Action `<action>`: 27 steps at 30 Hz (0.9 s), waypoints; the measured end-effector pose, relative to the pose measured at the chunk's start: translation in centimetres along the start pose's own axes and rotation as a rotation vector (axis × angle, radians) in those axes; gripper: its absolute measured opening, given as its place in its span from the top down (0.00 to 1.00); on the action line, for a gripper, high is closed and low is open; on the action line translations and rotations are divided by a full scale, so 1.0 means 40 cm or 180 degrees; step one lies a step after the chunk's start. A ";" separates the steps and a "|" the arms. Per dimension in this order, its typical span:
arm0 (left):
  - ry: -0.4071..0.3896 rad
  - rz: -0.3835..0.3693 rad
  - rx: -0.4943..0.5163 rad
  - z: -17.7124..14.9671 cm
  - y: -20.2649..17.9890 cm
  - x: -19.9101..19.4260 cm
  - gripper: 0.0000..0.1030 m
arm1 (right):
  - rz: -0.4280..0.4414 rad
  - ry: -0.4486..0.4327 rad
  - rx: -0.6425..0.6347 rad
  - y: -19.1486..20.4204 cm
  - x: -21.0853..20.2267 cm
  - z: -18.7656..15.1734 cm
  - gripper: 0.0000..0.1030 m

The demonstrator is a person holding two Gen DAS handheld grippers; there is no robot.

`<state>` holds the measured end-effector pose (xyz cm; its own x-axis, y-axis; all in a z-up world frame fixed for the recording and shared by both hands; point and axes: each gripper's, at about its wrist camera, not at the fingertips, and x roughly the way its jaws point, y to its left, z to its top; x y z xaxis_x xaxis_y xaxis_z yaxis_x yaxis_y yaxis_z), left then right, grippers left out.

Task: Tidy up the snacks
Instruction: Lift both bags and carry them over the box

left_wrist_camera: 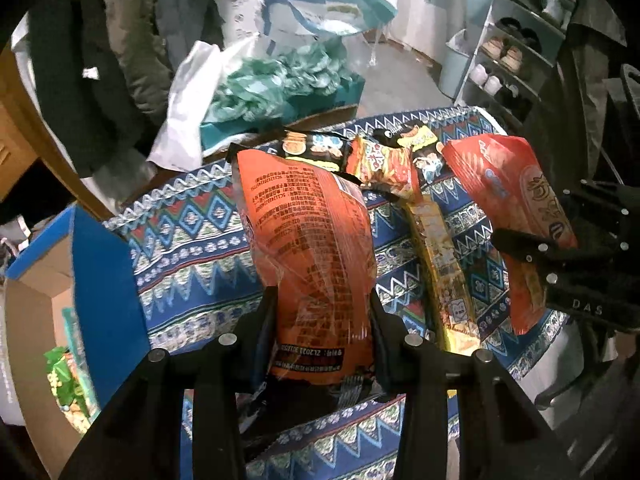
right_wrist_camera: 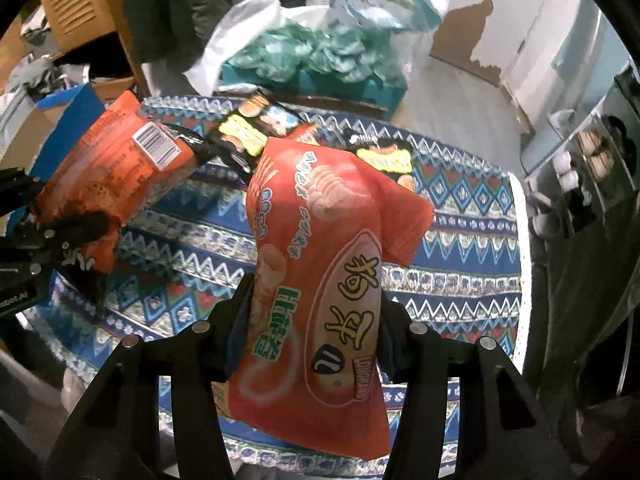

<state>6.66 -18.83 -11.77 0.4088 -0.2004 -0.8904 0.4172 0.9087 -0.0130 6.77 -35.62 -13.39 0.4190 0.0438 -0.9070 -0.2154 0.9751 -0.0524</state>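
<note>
My left gripper [left_wrist_camera: 322,320] is shut on an orange snack bag [left_wrist_camera: 308,240] and holds it above the patterned tablecloth [left_wrist_camera: 192,232]. My right gripper [right_wrist_camera: 314,320] is shut on a red chip bag [right_wrist_camera: 320,264], also lifted above the cloth. The red bag and right gripper show in the left wrist view [left_wrist_camera: 516,208] at the right. The orange bag and left gripper show in the right wrist view [right_wrist_camera: 116,172] at the left. On the cloth lie black-and-yellow snack packs [left_wrist_camera: 316,148], a red-yellow pack [left_wrist_camera: 384,164] and a long yellow pack [left_wrist_camera: 444,264].
An open blue cardboard box [left_wrist_camera: 92,280] with green snacks inside stands left of the table. Behind the table lie teal and white plastic bags [left_wrist_camera: 256,88] on a teal box. A shoe rack [left_wrist_camera: 516,40] stands at the back right.
</note>
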 end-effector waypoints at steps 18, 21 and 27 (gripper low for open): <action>-0.0385 0.0227 -0.0220 -0.036 0.139 -0.185 0.60 | 0.0230 -0.0285 -0.0287 0.144 -0.095 0.072 0.50; -0.0393 0.0243 -0.0279 -0.053 0.165 -0.204 0.60 | 0.0268 -0.0332 -0.0366 0.179 -0.110 0.086 0.50; -0.0455 0.0320 -0.0396 -0.086 0.226 -0.241 0.60 | 0.0400 -0.0395 -0.0544 0.260 -0.136 0.109 0.50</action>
<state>3.73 -7.41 -4.87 0.5579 -0.1484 -0.8165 0.2689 0.9631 0.0086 6.12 -24.77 -7.18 0.4823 0.1990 -0.8531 -0.4144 0.9098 -0.0220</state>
